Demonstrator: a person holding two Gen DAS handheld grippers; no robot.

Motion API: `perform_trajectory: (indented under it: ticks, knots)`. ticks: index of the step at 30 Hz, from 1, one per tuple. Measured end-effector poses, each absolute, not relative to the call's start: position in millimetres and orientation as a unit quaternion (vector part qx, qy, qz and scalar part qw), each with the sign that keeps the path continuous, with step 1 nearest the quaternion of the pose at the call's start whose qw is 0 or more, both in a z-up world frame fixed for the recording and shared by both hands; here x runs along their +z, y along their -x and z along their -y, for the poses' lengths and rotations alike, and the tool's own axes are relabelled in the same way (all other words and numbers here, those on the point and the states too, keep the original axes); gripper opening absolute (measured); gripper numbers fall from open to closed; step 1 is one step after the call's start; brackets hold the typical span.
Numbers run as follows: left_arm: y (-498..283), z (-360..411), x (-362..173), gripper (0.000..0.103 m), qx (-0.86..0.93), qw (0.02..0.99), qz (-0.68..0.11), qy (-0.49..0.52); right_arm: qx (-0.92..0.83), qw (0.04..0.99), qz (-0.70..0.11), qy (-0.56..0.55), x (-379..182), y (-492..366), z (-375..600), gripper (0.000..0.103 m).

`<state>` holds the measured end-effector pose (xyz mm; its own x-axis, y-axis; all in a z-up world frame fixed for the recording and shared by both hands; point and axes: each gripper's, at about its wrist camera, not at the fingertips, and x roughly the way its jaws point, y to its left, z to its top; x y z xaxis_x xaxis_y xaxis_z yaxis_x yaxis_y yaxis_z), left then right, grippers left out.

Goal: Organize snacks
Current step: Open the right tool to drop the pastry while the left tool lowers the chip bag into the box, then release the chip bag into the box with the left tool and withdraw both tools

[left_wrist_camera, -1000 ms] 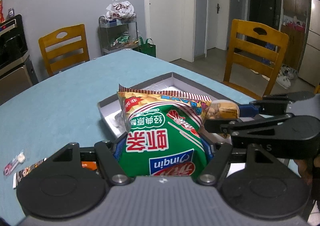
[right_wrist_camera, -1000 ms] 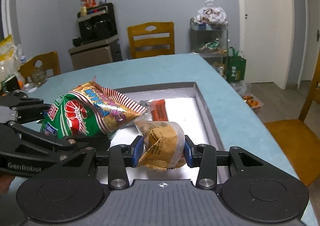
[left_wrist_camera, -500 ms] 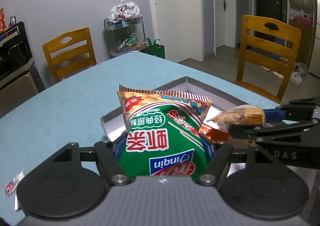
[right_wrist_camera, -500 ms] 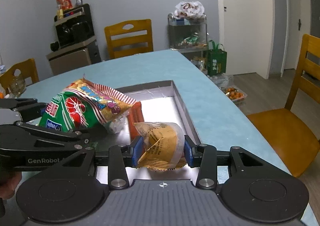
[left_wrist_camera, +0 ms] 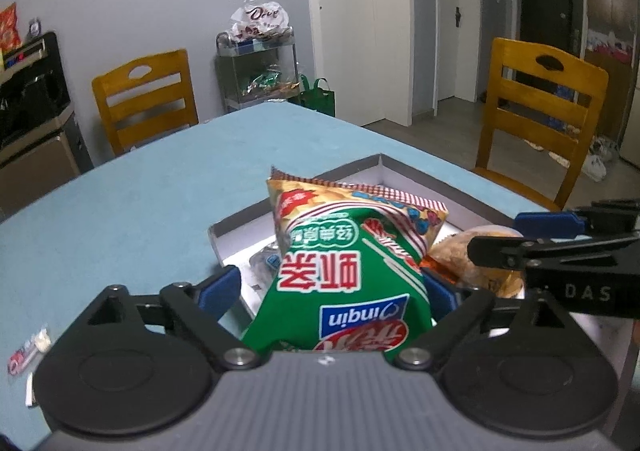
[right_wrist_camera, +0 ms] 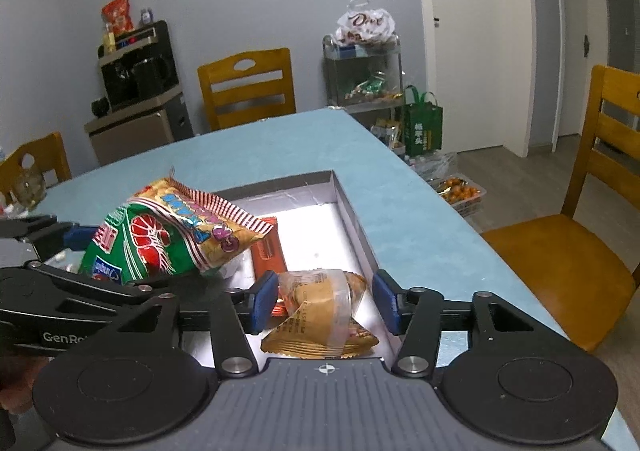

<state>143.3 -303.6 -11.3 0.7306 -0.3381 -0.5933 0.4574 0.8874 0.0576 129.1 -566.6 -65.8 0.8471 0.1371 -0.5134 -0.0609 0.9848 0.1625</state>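
A shallow grey box (left_wrist_camera: 420, 177) with a white floor lies on the blue table; it also shows in the right wrist view (right_wrist_camera: 352, 211). My left gripper (left_wrist_camera: 336, 291) has its jaws spread wide; the green shrimp-chip bag (left_wrist_camera: 344, 267) sits between them over the box's near corner, its left side clear of the left pad. In the right wrist view the bag (right_wrist_camera: 160, 239) shows at the left. My right gripper (right_wrist_camera: 325, 301) is open, its blue pads apart from the golden pastry packet (right_wrist_camera: 320, 311), which lies in the box. An orange-red snack bar (right_wrist_camera: 268, 251) lies in the box.
Small wrapped sweets (left_wrist_camera: 28, 347) lie on the table at the left. Wooden chairs (left_wrist_camera: 146, 95) (right_wrist_camera: 592, 211) stand around the table. A metal cart with snack bags (right_wrist_camera: 364, 71) stands by the wall. The table edge (right_wrist_camera: 460, 219) runs close to the box's right side.
Both grippers have opened. The pastry packet has dropped out of the right pads into the box. The chip bag has sagged lower between the left jaws. Both grippers have moved further over the box.
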Motion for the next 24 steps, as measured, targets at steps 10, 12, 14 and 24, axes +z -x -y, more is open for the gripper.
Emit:
perform_trajectory:
  ticks: [10, 12, 14, 24]
  knots:
    - [-139.7, 282.4, 2.9, 0.101, -0.224, 0.926, -0.297, -0.056, 0.041, 0.963, -0.251, -0.089, -55.7, -118.3, 572.3, 0.082]
    - [-136.3, 277.8, 8.2, 0.102, -0.229, 0.928, -0.291, -0.049, 0.04, 0.963, -0.247, -0.098, -54.3, -115.3, 575.3, 0.088]
    - [-132.7, 273.9, 11.9, 0.102, -0.232, 0.928, -0.287, -0.044, 0.041, 0.963, -0.244, -0.108, -53.0, -113.2, 577.7, 0.091]
    - [-122.8, 268.1, 20.6, 0.102, -0.236, 0.928, -0.287, -0.031, 0.037, 0.961, -0.238, -0.135, -49.6, -101.5, 587.3, 0.103]
